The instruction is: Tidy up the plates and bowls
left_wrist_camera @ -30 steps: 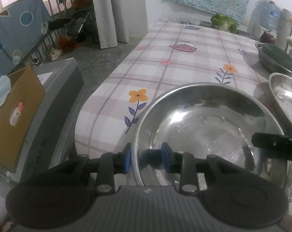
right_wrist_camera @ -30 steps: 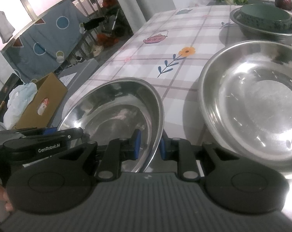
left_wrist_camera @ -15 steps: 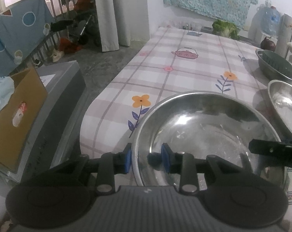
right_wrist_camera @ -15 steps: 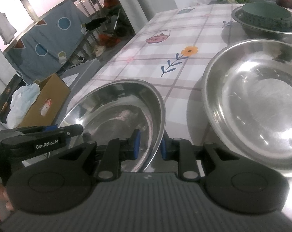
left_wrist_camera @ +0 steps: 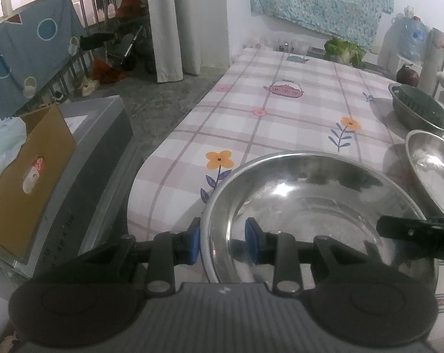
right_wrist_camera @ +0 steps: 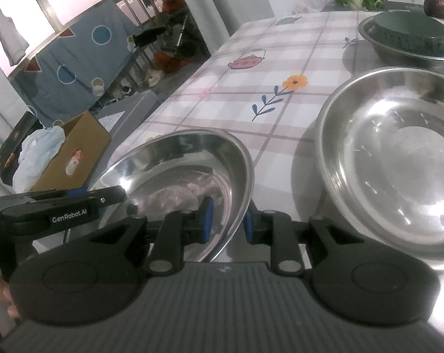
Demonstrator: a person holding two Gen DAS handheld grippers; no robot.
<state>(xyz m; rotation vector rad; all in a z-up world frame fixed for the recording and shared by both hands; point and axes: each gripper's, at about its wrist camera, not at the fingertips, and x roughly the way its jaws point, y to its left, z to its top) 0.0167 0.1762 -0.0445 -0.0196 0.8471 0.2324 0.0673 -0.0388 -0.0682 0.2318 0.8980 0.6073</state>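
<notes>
Left wrist view: the left gripper [left_wrist_camera: 222, 240] pinches the near rim of a shiny steel bowl [left_wrist_camera: 316, 206], one blue pad outside the wall and one inside. The right gripper [right_wrist_camera: 227, 218] clamps the same bowl's rim on its other side, jaws narrow. The bowl sits at the table's [right_wrist_camera: 251, 94] near corner, tilted in the right view. Just beside it rests a second steel bowl [right_wrist_camera: 398, 158]; farther back, a green bowl [right_wrist_camera: 410, 33] sits inside a steel basin [right_wrist_camera: 377, 45].

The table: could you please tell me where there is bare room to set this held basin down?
Bare cloth stretches from the held basin to the cabbage, left of the green bowl. The right side is crowded: second basin, then green bowl in its basin.
</notes>
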